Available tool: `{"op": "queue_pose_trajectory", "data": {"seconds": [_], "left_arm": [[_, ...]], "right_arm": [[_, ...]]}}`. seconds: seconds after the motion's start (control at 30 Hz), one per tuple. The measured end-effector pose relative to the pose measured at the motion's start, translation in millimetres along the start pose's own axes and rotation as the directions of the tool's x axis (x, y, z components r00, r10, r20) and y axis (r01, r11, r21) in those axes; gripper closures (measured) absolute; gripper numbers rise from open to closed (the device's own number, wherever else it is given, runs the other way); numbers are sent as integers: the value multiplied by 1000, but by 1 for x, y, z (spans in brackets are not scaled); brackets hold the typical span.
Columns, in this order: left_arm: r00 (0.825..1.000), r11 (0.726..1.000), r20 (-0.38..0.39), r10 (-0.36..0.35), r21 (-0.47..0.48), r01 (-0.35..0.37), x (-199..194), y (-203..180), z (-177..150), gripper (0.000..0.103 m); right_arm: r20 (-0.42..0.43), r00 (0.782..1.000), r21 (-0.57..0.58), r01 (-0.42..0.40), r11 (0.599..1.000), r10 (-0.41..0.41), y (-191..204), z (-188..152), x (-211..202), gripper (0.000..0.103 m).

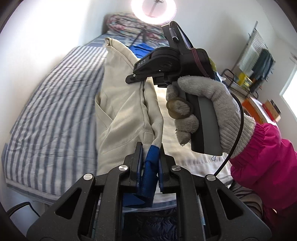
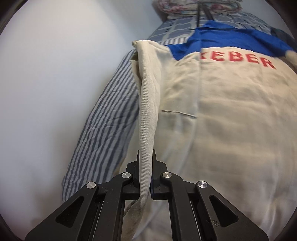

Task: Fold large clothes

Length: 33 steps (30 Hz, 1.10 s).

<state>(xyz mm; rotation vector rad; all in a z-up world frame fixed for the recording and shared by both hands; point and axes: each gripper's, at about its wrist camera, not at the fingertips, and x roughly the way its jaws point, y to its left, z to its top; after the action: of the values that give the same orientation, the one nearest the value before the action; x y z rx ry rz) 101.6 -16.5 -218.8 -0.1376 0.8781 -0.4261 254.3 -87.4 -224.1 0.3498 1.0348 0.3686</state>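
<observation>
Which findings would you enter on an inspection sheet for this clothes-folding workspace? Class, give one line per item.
Surface: bed with striped cover, against a white wall.
Job's things: beige garment with blue collar part and red lettering, spread on the bed; one long edge lifted.
Clutter: floral bundle at the bed's far end.
Grippers: left gripper shut on a blue fabric part; right gripper shut on a beige fold; gloved hand holds the right tool.
Cables: black cable hanging from the right tool.
Surroundings: ring light, rack with shelves, window at the right.
</observation>
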Motion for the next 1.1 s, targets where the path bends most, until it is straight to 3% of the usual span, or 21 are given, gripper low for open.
{"op": "queue_pose_trajectory", "data": {"seconds": [0.37, 0.57, 0.7, 0.83, 0.93, 1.0, 1.1], "left_arm": [[994, 995, -103, -30, 92, 40, 37, -47, -16, 91], [992, 992, -123, -20, 118, 34, 44, -52, -18, 90], [983, 990, -153, -104, 82, 117, 39, -50, -20, 80], [977, 981, -138, -164, 76, 176, 15, -44, -19, 80], [981, 982, -86, -176, 46, 181, -12, -29, -15, 80], [985, 986, -45, -165, 14, 165, -26, -11, -11, 80], [996, 995, 0, -92, -44, 92, -31, 14, -3, 80]], "right_arm": [[-9, 1000, 148, -6, 989, 7, -73, -29, -11, 99], [-50, 999, 122, 8, 992, -2, -79, -36, -6, 96], [-58, 997, 68, 50, 996, -47, -78, -26, -4, 93], [-31, 997, 13, 73, 997, -73, -79, -24, -19, 91], [8, 996, -9, 84, 996, -84, -79, -18, -37, 90], [33, 996, -19, 87, 996, -87, -82, -10, -45, 85], [75, 994, -46, 86, 995, -82, -85, 3, -58, 83]]}}
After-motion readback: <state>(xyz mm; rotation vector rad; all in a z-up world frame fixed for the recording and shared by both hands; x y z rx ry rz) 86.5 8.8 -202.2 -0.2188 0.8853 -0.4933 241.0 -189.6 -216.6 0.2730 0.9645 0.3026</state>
